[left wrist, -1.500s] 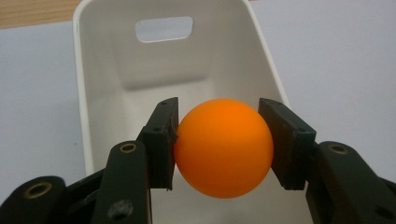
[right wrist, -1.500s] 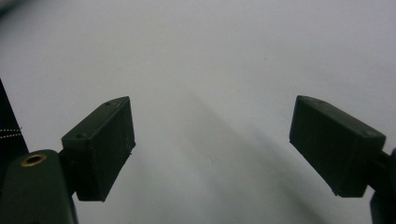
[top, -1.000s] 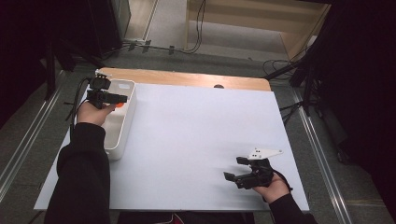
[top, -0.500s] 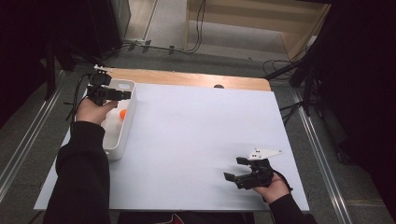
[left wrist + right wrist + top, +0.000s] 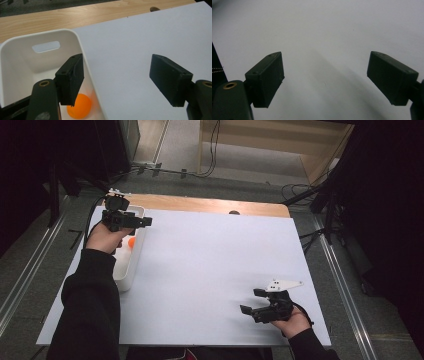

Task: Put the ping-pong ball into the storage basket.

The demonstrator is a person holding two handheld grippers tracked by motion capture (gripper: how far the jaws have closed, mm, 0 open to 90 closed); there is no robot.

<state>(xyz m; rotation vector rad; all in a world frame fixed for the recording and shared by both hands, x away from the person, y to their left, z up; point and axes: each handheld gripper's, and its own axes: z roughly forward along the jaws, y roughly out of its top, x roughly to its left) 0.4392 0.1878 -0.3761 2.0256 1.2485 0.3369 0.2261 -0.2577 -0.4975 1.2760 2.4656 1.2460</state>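
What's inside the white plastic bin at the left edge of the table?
An orange ball lies inside the white plastic bin. The left hand-held gripper covers part of the bin's floor.

Lab: black curtains (image 5: 385, 195); floor cables (image 5: 215, 145)

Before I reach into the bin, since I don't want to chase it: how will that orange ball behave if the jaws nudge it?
The ball looks round and smooth, so it would probably roll at a touch. It seems small and likely light. The bin walls should stop it from getting away.
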